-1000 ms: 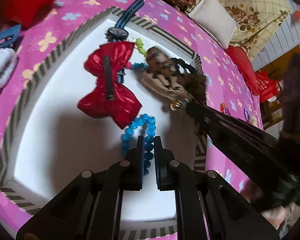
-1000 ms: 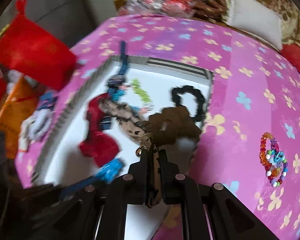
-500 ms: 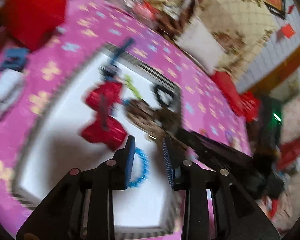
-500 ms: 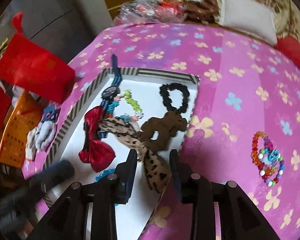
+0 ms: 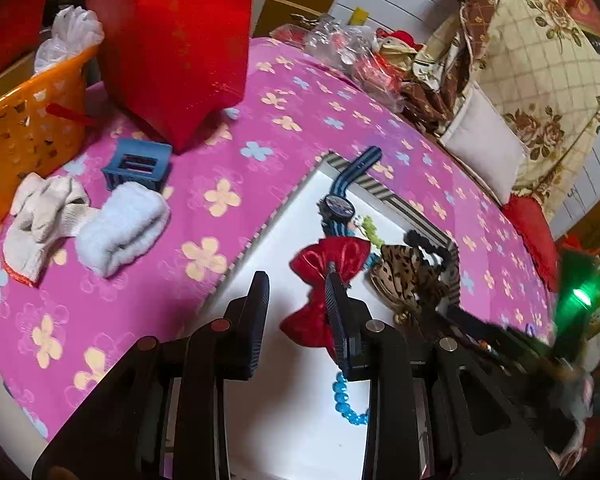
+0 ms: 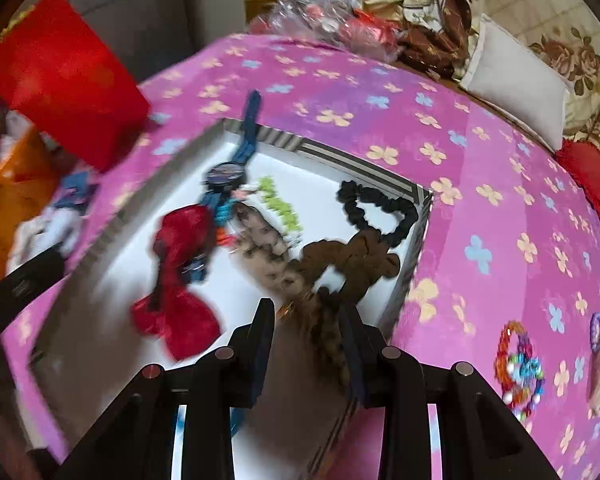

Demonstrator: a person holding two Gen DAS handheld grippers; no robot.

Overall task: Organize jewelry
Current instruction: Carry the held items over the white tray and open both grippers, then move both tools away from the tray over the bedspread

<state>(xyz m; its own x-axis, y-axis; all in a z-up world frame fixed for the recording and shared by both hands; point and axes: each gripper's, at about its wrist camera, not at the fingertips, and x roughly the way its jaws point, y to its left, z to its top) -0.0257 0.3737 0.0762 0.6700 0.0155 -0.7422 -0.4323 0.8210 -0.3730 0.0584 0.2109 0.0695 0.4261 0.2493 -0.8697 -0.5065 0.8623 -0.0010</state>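
Note:
A white tray with a striped rim (image 5: 380,190) (image 6: 340,158) lies on the pink flowered cloth. It holds a red bow (image 5: 320,280) (image 6: 172,280), a blue watch (image 5: 340,206) (image 6: 226,174), a green bracelet (image 6: 280,204), a leopard-print bow (image 5: 404,276) (image 6: 268,248), a brown scrunchie (image 6: 352,256), a black scrunchie (image 6: 376,208) and a blue bead bracelet (image 5: 346,400). My left gripper (image 5: 298,284) hangs open above the tray, with nothing in it. My right gripper (image 6: 306,312) is open too; the leopard bow's tail lies loose between its jaws.
Right of the tray, a multicoloured bead bracelet (image 6: 518,368) lies on the cloth. To the left are a blue hair claw (image 5: 136,166), white gloves (image 5: 80,220), an orange basket (image 5: 24,120) and a red bag (image 5: 176,40). Pillows and clutter line the far edge.
Both grippers have opened. The left one let go of the blue bead bracelet and lifted back from the tray. The right one released the leopard bow, which now rests in the tray.

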